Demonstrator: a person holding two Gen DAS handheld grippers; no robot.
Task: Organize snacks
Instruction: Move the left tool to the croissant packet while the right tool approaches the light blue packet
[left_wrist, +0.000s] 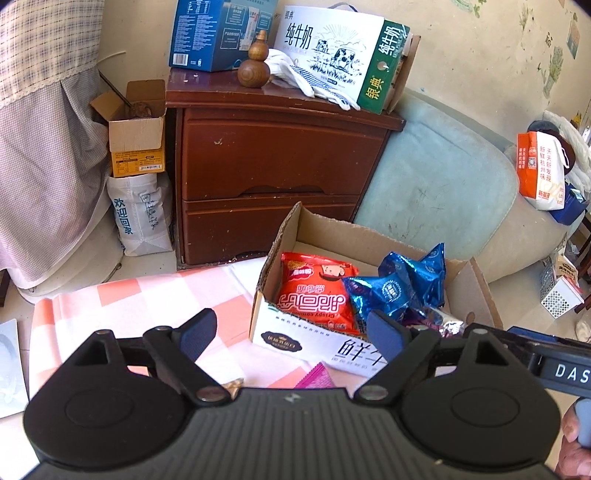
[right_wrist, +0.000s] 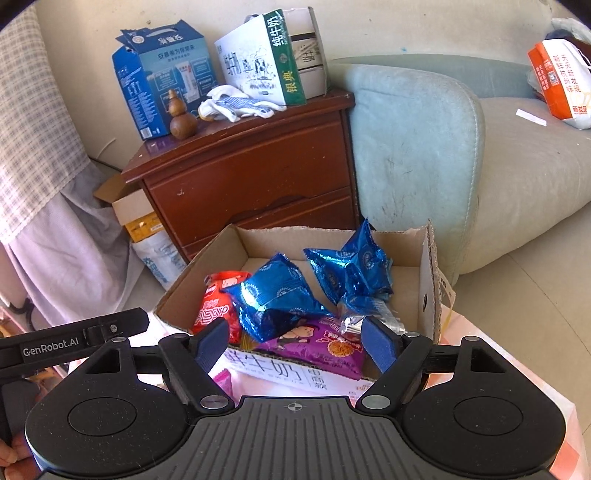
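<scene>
Snacks (right_wrist: 280, 299) sit in box (right_wrist: 428, 280); left tool (left_wrist: 291, 328) and right tool (right_wrist: 295, 341) both gape wide, empty. Next: grab pink packet (left_wrist: 314, 376) at 6 o'clock, pinch flat.

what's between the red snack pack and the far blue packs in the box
Another blue foil pack lies between the red snack pack and the far blue packs in the cardboard box, overlapping the red one; clearest in the right wrist view.

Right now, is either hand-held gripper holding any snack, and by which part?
Nothing is held. The left hand-held gripper and the right hand-held gripper both stand open and empty, just in front of the cardboard box of snack packets.
</scene>
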